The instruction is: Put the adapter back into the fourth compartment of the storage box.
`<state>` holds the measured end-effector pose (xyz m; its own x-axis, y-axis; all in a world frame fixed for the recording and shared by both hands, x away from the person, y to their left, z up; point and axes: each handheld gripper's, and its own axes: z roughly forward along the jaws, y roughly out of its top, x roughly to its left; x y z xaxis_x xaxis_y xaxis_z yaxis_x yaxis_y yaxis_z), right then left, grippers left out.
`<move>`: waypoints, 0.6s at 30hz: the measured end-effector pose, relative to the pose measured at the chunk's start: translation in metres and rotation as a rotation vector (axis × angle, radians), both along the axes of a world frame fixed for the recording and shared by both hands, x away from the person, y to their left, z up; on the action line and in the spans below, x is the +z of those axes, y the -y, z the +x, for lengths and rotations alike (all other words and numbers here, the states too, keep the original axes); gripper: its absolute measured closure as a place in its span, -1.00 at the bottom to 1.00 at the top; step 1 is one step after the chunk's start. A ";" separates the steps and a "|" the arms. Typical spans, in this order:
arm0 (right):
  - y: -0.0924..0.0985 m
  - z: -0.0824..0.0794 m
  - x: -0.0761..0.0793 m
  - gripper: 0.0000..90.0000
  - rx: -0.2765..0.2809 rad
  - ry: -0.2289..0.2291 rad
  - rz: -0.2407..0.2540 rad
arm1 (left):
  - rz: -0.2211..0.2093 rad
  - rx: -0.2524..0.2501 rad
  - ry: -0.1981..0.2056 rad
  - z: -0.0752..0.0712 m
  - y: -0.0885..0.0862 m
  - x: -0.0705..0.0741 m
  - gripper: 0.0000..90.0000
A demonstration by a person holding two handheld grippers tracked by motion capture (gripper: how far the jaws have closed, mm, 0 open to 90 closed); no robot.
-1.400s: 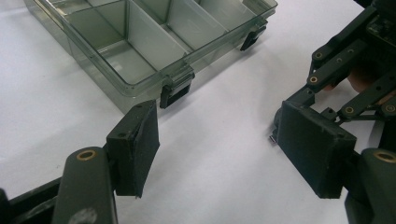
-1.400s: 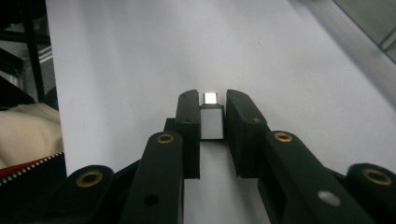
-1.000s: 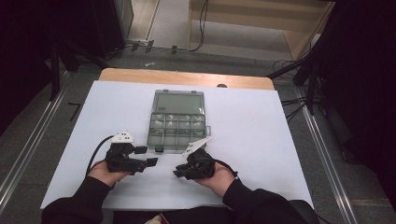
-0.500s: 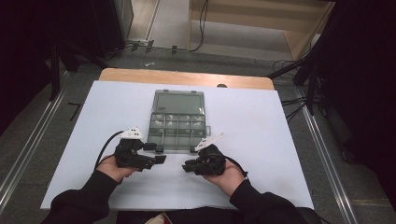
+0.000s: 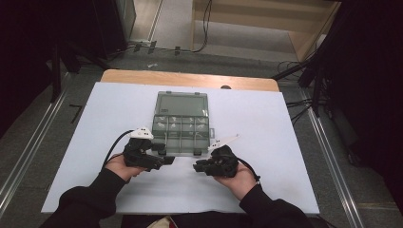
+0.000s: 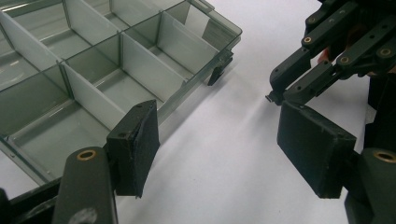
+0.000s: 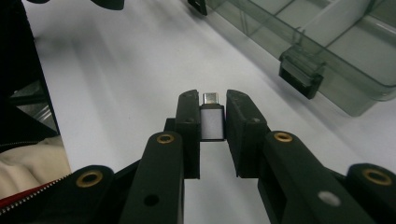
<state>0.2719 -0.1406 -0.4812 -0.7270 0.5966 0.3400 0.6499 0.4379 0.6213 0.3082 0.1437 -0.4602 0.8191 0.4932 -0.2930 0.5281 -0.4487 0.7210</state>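
Note:
A smoky clear compartment box (image 5: 181, 123) lies open on the white sheet, its empty divided tray toward me. My left gripper (image 5: 167, 160) hovers at the tray's near left corner; in the left gripper view its jaws (image 6: 219, 144) stand open over bare sheet, with the box (image 6: 93, 70) on their left. My right gripper (image 5: 196, 167) sits just right of it, in front of the tray. In the right gripper view that gripper (image 7: 212, 116) is shut on a small silver plug adapter (image 7: 212, 122), whose connector tip pokes out past the pads. The box (image 7: 327, 51) lies ahead to the right.
The white sheet (image 5: 285, 156) covers a wooden table whose far edge (image 5: 190, 78) shows beyond it. A dark latch (image 7: 301, 72) juts from the tray's front wall. Cables and stands crowd the floor behind and to the right (image 5: 309, 95).
Both hands have shifted right and a little toward the box. Neither gripper's jaws have changed.

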 end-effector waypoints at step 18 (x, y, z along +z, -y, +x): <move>0.015 0.004 0.009 0.64 -0.045 0.020 0.024 | 0.003 0.003 0.001 0.001 -0.001 0.000 -0.33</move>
<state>0.2764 -0.1556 -0.4720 -0.7064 0.6205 0.3406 0.6559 0.3932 0.6443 0.3087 0.1443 -0.4599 0.8175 0.4968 -0.2911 0.5292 -0.4489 0.7200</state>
